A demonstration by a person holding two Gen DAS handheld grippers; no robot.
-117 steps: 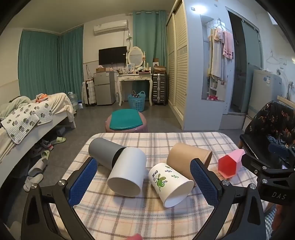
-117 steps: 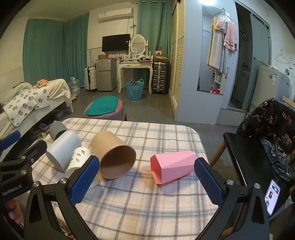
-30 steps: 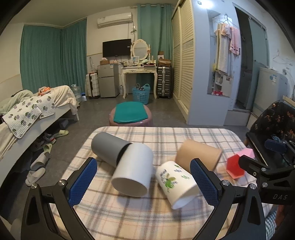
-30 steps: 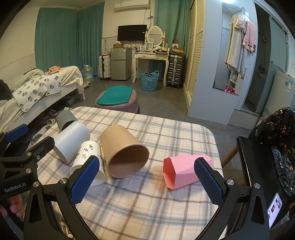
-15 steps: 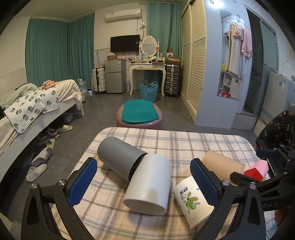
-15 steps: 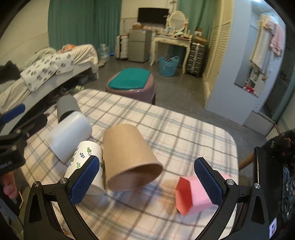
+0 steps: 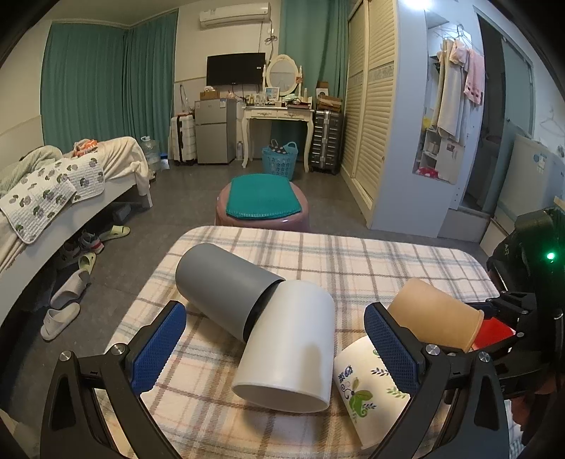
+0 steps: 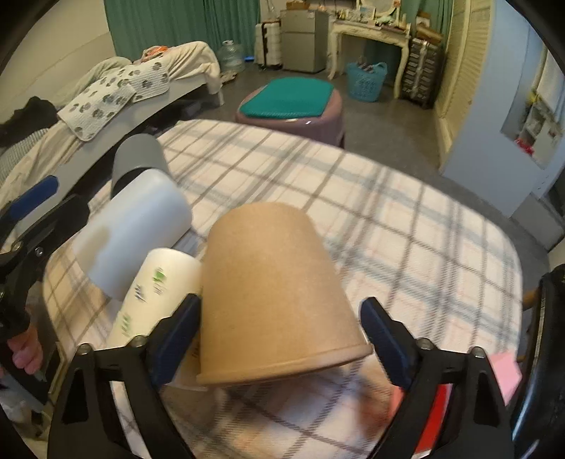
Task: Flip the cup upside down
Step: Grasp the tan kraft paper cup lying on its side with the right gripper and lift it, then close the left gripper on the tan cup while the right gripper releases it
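Jaws apart on both: right gripper [image 8: 279, 339] straddles brown paper cup [image 8: 272, 293] lying sideways on checked tablecloth [image 8: 406, 229], no contact. Left gripper [image 7: 272, 347] idle. Risk: closing pads crush thin wall, nudge floral white cup [image 8: 152, 293].

Both views are fisheye, with black vignetting in the corners and straight lines bowing toward the edges. The left wrist view is sharp and evenly lit; a ceiling light [image 7: 416, 5] glares white at the top edge, and a green LED [image 7: 549, 255] glows at the right. The right wrist view is motion-blurred: the brown paper cup [image 8: 272, 293] and the table's [image 8: 406, 226] near edge are smeared. Shadows on the table are soft.
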